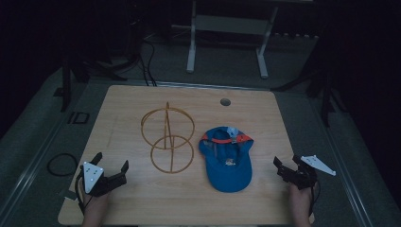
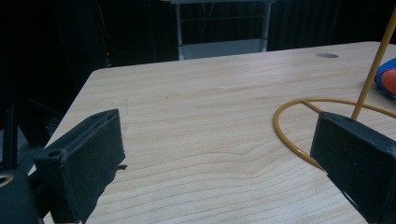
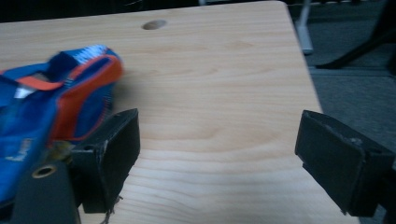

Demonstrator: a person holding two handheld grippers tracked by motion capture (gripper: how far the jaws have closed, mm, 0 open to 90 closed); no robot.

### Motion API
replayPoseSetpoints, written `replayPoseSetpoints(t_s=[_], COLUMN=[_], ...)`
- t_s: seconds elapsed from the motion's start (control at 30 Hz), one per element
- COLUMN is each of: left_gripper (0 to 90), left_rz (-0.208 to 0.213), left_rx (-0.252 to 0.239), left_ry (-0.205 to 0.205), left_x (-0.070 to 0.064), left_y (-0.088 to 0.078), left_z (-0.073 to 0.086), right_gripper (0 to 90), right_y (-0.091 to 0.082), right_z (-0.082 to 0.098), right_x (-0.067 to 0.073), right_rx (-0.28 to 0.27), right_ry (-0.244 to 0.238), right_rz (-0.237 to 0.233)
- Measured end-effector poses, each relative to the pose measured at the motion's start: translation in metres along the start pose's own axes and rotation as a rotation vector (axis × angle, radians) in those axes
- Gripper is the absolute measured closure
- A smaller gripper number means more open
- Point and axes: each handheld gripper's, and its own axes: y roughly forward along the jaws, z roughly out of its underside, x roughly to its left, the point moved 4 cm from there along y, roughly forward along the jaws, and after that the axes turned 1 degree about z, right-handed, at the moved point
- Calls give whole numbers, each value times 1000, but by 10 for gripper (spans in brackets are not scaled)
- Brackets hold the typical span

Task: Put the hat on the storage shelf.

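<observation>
We are holding both grippers wide apart and empty: the cap is lying nearer the right gripper, brim toward us; the left gripper is flanking the wire stand.

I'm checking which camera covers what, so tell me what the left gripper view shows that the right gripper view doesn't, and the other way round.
Left gripper view: the yellow wire stand, with its base ring lying on the wood and an upright rod rising from it, seen between that gripper's open jaws. A sliver of the cap shows at the right edge.

Right gripper view: the blue and orange cap close up at the left, beside its near jaw, plus the table's right edge and the floor beyond.

Both: the wooden table, its round cable hole, and wide-open black jaws holding nothing.
</observation>
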Motion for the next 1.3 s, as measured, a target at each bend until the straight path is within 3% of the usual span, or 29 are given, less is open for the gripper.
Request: replayPoseSetpoints(t_s=[0.2, 0.4, 0.5, 0.6, 0.77, 0.9, 0.97, 1.3], left_gripper=[32, 32, 44, 44, 45, 44, 40, 25], left_rz=[3, 15, 14, 15, 13, 2, -4, 55], left_rx=[8, 20, 19, 15, 22, 58, 70, 85], left_ry=[-8, -3, -5, -10, -28, -30, -26, -32], left_x=[0, -2, -2, -1, -1, 0, -1, -8], left_y=[-1, 1, 0, 0, -1, -1, 0, 0], left_z=[0, 1, 1, 1, 0, 0, 1, -1], right_gripper=[140, 139, 140, 140, 139, 140, 140, 147], right_y=[4, 11, 14, 18, 29, 39, 46, 80], right_z=[-17, -35, -47, -59, -72, -77, -79, -88], right_x=[11, 24, 32, 42, 55, 67, 71, 88], right_rx=[57, 67, 79, 74, 94, 113, 129, 193], right_ry=[-20, -48, -64, -113, -103, -176, -183, -200], right_rz=[-84, -138, -192, -186, -267, -260, -274, -325])
